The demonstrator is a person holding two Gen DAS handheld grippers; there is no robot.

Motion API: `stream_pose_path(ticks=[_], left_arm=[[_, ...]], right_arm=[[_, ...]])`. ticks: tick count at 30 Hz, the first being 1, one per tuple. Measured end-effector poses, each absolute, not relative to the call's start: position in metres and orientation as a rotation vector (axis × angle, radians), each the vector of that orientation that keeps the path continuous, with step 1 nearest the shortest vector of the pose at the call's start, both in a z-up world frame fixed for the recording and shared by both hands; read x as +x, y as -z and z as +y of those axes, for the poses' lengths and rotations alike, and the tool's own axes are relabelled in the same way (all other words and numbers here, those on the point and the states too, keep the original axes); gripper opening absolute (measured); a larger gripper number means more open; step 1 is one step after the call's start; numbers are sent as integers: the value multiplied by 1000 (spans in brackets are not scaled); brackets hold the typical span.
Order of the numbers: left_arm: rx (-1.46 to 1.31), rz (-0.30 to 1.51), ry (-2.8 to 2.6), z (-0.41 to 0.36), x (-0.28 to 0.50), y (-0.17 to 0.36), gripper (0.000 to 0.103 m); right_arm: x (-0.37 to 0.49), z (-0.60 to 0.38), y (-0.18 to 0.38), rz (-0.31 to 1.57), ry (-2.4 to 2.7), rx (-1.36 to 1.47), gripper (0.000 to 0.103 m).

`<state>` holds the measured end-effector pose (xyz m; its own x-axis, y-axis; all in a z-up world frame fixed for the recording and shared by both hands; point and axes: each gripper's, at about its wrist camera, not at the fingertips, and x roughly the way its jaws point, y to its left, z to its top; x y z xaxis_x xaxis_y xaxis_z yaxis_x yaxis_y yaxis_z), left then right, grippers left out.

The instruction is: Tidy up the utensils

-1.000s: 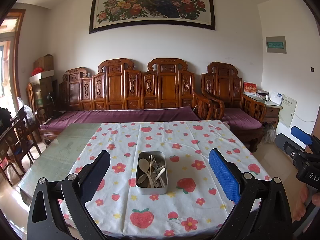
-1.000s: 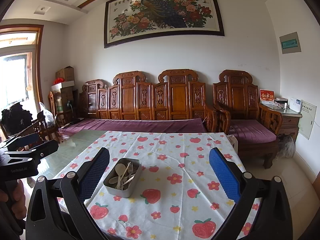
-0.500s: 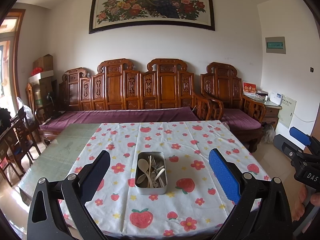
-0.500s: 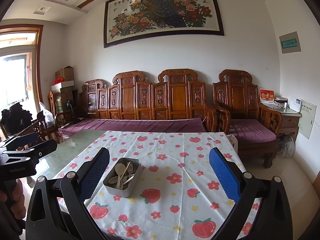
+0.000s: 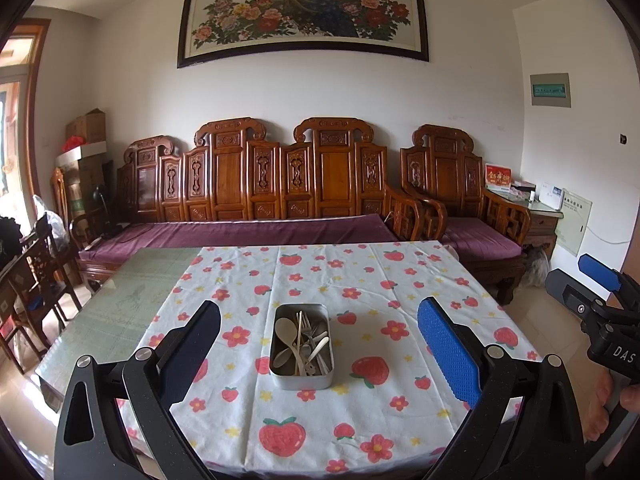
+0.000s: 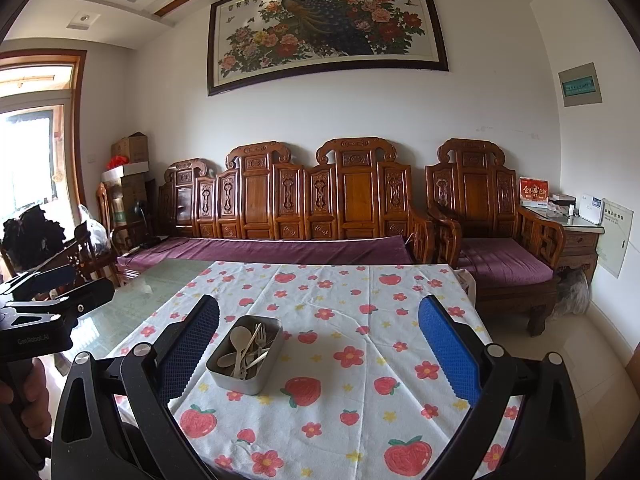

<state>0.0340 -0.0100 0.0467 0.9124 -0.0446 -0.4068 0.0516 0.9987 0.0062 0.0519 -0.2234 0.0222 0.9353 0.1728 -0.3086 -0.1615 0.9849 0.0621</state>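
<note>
Steel tin [image 5: 301,346] sits out in the middle of the worktop [image 5: 360,280], on the strawberry-and-flower cloth [image 5: 280,412], and all the utensils [image 5: 305,345] are heaped inside it. Left claw [image 5: 319,342] hangs wide, nothing between its pads, with the tin framed squarely in the gap but well short of the fingertips. Right claw [image 6: 319,342] is spread just as wide and empty too, the tin [image 6: 245,354] lying off toward its left finger.

What's in there? A pale spoon [image 5: 287,330] shows clearest, a fork [image 6: 261,334] stands up beside it, and slim pale handles cross over one another. These look light and stiff, probably slick on the smooth handles, so my call is to pinch one handle near its middle, where it lifts clear of the heap, and draw it out slowly so neighbours don't drag along. The tin itself looks thin-walled and light; it could skate on the cloth if nudged, so the other claw may need to steady a rim.

Trouble spots: the tangle hides the lower pieces, so the count is anyone's guess. Whether some are metal or plastic is hard to tell. Near edge of the worktop is cut off behind both claws.
</note>
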Motion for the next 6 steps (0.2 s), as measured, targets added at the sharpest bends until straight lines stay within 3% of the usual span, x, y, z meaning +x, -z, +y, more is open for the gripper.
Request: stream_pose_path(ticks=[6], left_arm=[[18, 419, 50, -11, 33, -49, 95]], right_arm=[[52, -225, -23, 320, -171, 37, 100]])
